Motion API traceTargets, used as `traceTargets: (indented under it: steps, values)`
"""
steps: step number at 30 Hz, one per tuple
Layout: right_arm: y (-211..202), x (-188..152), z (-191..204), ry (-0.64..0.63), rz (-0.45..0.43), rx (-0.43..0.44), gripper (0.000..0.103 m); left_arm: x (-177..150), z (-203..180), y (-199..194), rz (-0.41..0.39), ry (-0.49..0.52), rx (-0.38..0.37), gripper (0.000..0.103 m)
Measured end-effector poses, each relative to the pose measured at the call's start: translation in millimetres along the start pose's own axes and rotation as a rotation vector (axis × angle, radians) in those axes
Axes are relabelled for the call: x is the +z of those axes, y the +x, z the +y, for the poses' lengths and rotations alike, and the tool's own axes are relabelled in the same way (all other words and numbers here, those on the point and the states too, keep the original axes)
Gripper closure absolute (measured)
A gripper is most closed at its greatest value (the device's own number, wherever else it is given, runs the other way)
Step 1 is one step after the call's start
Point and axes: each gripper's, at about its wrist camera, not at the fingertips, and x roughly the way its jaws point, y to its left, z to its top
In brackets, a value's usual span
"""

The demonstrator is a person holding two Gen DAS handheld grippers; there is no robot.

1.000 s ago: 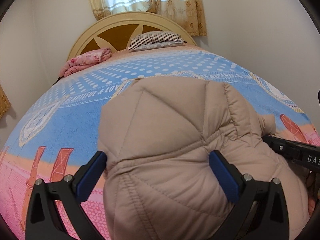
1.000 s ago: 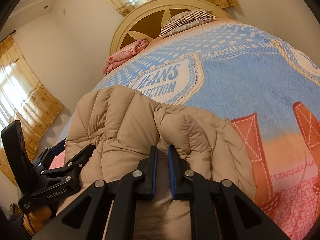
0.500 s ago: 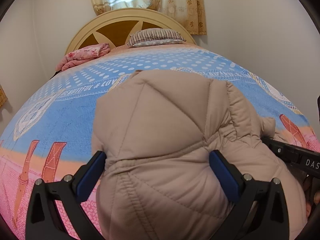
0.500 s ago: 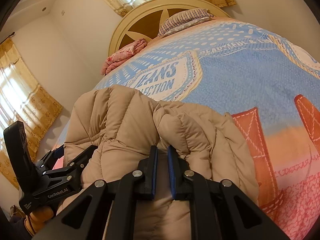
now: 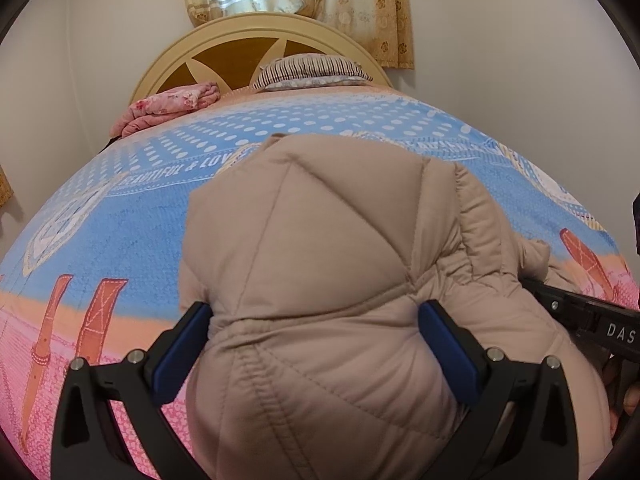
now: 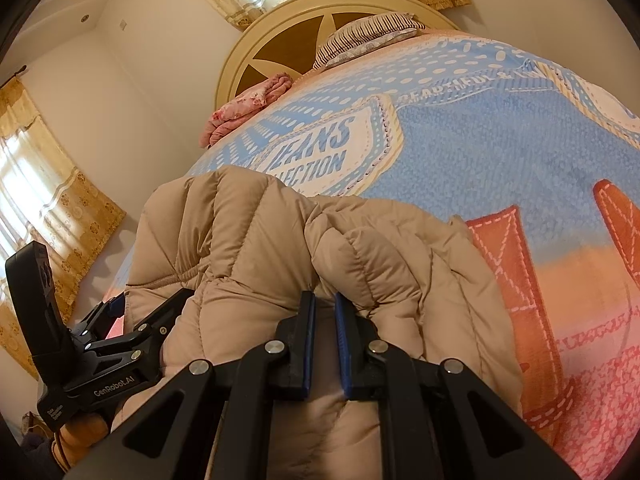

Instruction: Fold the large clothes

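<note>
Beige quilted puffer jacket [image 5: 340,280] lies bunched on the blue-and-pink printed bedspread [image 5: 120,240], the right gripper [image 6: 322,344] pinching its fold, while the left gripper [image 5: 316,352] jaws stand wide around it, perhaps touching.

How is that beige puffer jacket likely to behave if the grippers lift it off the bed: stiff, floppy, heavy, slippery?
The puffer jacket would probably sag and flop: its quilted panels already crease and bulge around the left gripper. It likely weighs little for its bulk, being puffy. The smooth shell may slip, though the right gripper pinches a thin fold tightly.
</note>
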Motion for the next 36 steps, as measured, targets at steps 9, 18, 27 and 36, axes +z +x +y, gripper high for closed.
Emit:
traceTargets:
  steps: [9,18,27,36]
  values:
    - [2.2,-1.3,-4.5,0.017,0.000,0.019,0.093,-0.8,-1.9,3.1,0.004,-0.006,-0.002,0.000]
    - [3.7,-2.7,-5.3,0.027,0.003,0.027,0.093,-2.2,-3.7,7.1,0.013,-0.013,-0.007,0.000]
    - [3.4,-3.6,-7.7,0.037,-0.001,0.038,0.093,-3.0,-5.0,7.1,0.016,-0.016,-0.007,0.000]
    - [-48.6,5.3,2.6,-0.059,-0.055,-0.017,0.013,-12.5,41.7,-51.7,-0.030,-0.073,-0.158,0.000]
